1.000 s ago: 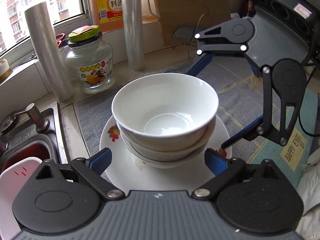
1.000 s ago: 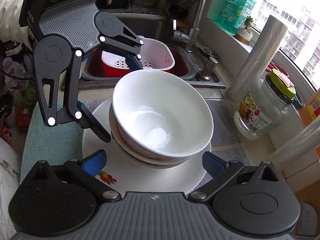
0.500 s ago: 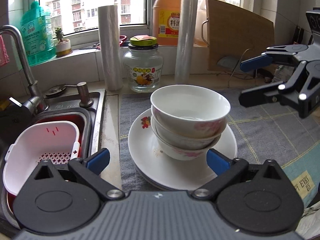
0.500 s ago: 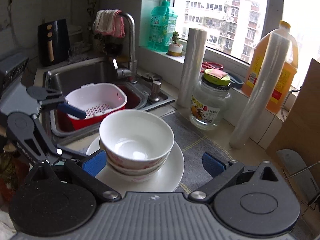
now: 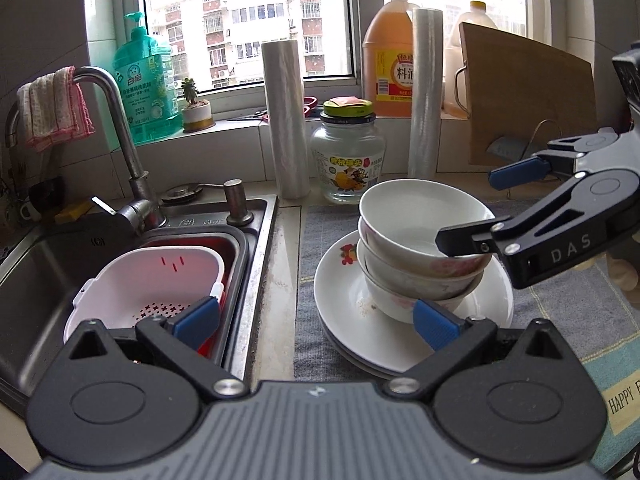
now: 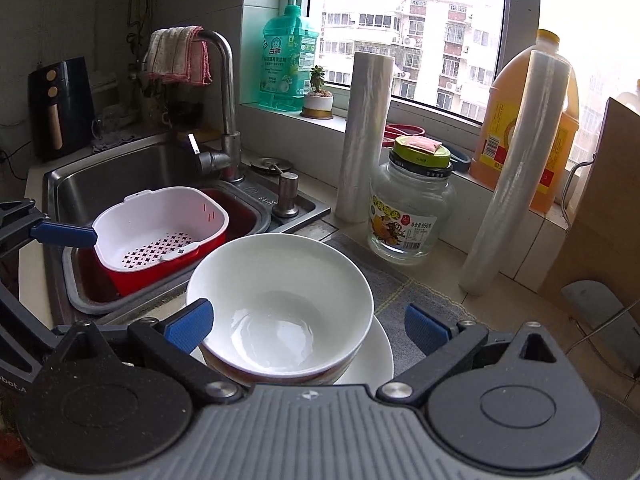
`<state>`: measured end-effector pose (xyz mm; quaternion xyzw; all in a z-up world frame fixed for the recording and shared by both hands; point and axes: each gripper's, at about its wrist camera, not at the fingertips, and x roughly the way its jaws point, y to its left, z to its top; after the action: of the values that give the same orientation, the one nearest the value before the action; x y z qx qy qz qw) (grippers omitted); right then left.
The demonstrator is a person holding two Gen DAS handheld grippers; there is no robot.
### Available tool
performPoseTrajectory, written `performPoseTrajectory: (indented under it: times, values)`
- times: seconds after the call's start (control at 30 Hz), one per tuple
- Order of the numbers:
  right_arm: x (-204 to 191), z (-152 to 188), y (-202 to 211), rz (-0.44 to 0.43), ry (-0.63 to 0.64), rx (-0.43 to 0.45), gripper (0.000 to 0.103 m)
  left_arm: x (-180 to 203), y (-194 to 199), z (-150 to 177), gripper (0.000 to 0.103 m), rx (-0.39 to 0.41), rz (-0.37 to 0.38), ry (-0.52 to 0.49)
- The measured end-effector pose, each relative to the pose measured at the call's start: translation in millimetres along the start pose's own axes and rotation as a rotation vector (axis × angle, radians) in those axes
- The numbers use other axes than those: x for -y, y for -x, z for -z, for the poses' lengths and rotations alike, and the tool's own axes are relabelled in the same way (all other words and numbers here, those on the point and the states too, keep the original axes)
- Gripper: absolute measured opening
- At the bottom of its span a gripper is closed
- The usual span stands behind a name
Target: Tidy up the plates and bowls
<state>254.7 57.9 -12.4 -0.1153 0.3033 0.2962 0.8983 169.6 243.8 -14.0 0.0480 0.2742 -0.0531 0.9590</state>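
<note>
Left gripper [image 5: 316, 318], black w/ blue pads, jaws spread wide, nothing between them; left pad sits over the sink edge, right pad just in front of the bowl stack. Right gripper [image 6: 308, 322], same build, jaws also wide apart, straddling the top bowl w/o the pads pressing on it; from the left wrist cam one of its fingers crosses in front of the top bowl's rim, contact can't be told.

Stack of three white ceramic bowls [image 5: 420, 248] w/ faint pink flower print, nested upright, rests on white round plates [image 5: 348, 308] w/ a red flower motif; at least two plates stacked. Plates lie on a grey woven mat [image 5: 316, 228] on the counter, just right of the steel sink [image 6: 120, 176].

In the sink: white perforated plastic basket [image 6: 160, 224] inside a red tub [image 6: 136, 276].

Further back: clear glass jar w/ green lid [image 6: 412, 208], two plastic-wrap rolls [image 6: 364, 136] either side of it, orange oil jug [image 5: 390, 56] and green soap bottle [image 6: 286, 52] on the windowsill.
</note>
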Motion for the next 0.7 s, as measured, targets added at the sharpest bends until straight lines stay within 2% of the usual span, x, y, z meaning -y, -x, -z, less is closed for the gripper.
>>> performPoseTrajectory:
  times: [0.17, 0.27, 0.37, 0.47, 0.57, 0.7]
  values:
    - [6.1, -2.4, 18.8, 0.033, -0.039, 0.025, 0.103, -1.2, 8.0, -3.3, 0.102, 0.009, -0.054, 0.035]
    - [10.0, -6.6, 30.6, 0.075, -0.068, -0.011, 0.103, 4.2, 18.7, -4.7, 0.102, 0.032, -0.075, 0.041]
    - [10.7, -6.9, 35.3, 0.134, -0.093, -0.105, 0.103, 17.0, 27.8, -7.0, 0.102, 0.012, -0.097, 0.051]
    - [8.2, 1.8, 50.3, 0.163, -0.124, -0.151, 0.103, 34.0, 40.6, -10.2, 0.102, -0.031, -0.123, 0.103]
    - [4.3, 10.8, 74.1, 0.188, -0.15, -0.153, 0.103, 52.2, 61.3, -13.1, 0.102, -0.049, -0.124, 0.155]
    - [2.6, 26.6, 113.6, 0.225, -0.212, -0.154, 0.103, 81.1, 91.6, -17.0, 0.102, -0.077, -0.137, 0.167]
